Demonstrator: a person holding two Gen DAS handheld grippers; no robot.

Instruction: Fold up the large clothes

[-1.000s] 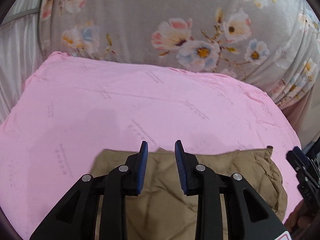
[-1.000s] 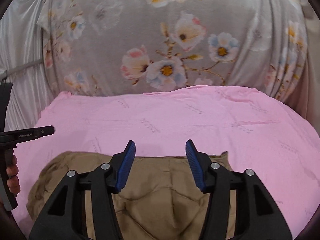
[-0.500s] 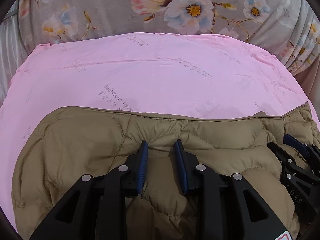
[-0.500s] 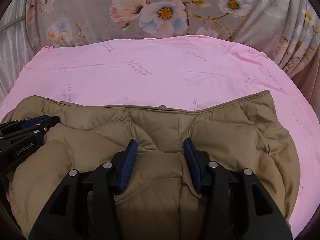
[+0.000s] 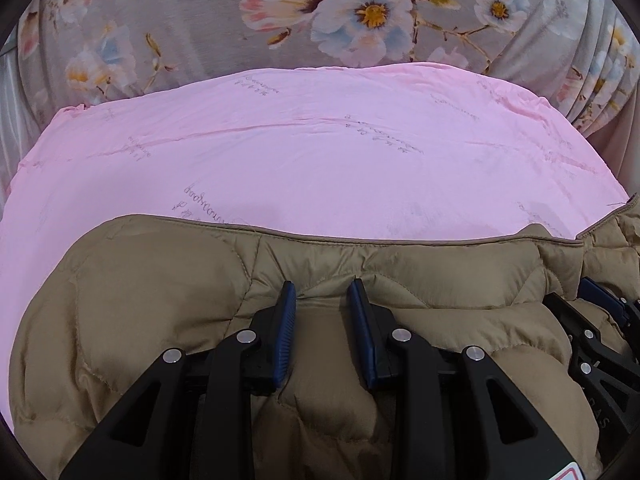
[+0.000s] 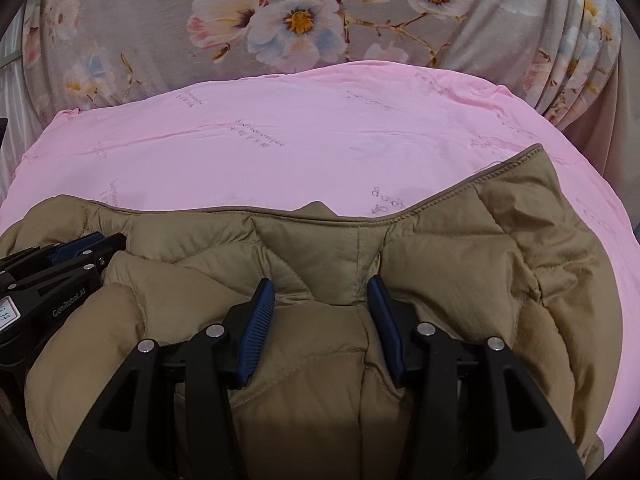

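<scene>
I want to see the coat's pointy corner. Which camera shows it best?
The right wrist view: the brown coat's corner lies fully visible on the pink sheet. The left wrist view shows only its tip at the right edge.
</scene>
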